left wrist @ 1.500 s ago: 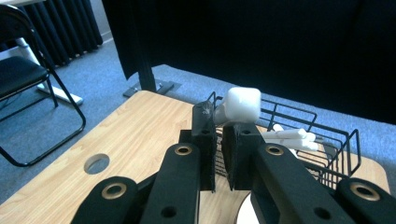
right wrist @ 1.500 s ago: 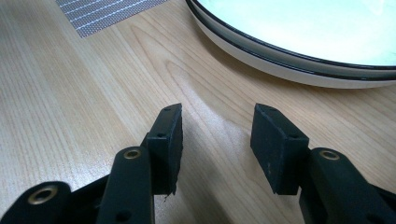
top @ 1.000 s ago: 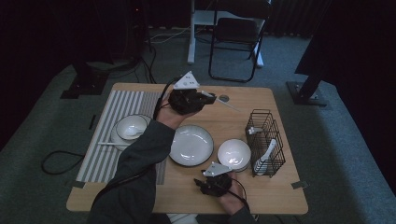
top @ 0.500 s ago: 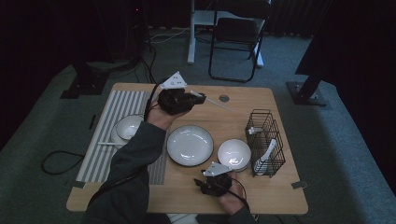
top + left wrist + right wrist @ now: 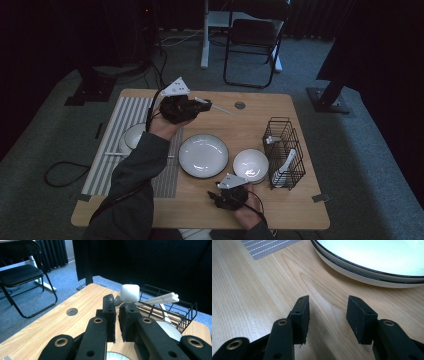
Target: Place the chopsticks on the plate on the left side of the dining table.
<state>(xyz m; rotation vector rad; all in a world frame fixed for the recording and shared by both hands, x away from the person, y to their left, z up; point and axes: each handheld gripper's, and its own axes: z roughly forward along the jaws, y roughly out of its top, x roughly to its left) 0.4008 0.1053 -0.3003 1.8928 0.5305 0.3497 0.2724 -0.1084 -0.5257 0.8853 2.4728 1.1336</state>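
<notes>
The left gripper (image 5: 117,312) has its jaws clamped on a pair of white chopsticks (image 5: 160,299), which jut from the tips toward the upper right of the left gripper view, with a white block (image 5: 129,293) sitting on them just above the jaws. In the high view that gripper (image 5: 202,106) hangs above the upper middle of the worktop (image 5: 250,112), the chopsticks (image 5: 223,111) pointing right, toward a round hole (image 5: 240,105) in the wood.

The right gripper (image 5: 327,315) rests low over bare wood with its jaws apart and nothing between them; the black-rimmed edge of a white plate (image 5: 372,267) curves across the upper right of its view. Seen from above, this gripper (image 5: 216,195) sits at the lower middle of the frame, near the worktop's front edge.

The plate (image 5: 203,155) lies at the centre of the high view, a white bowl (image 5: 250,165) just beside it on the right. Further right stands a black wire basket (image 5: 285,152) with a white spoon (image 5: 284,165) leaning inside. On the left, a grey striped mat (image 5: 117,130) carries another white bowl (image 5: 131,139), partly hidden by the person's sleeve (image 5: 135,185). A black folding chair (image 5: 252,40) stands beyond the worktop at the top of the frame.
</notes>
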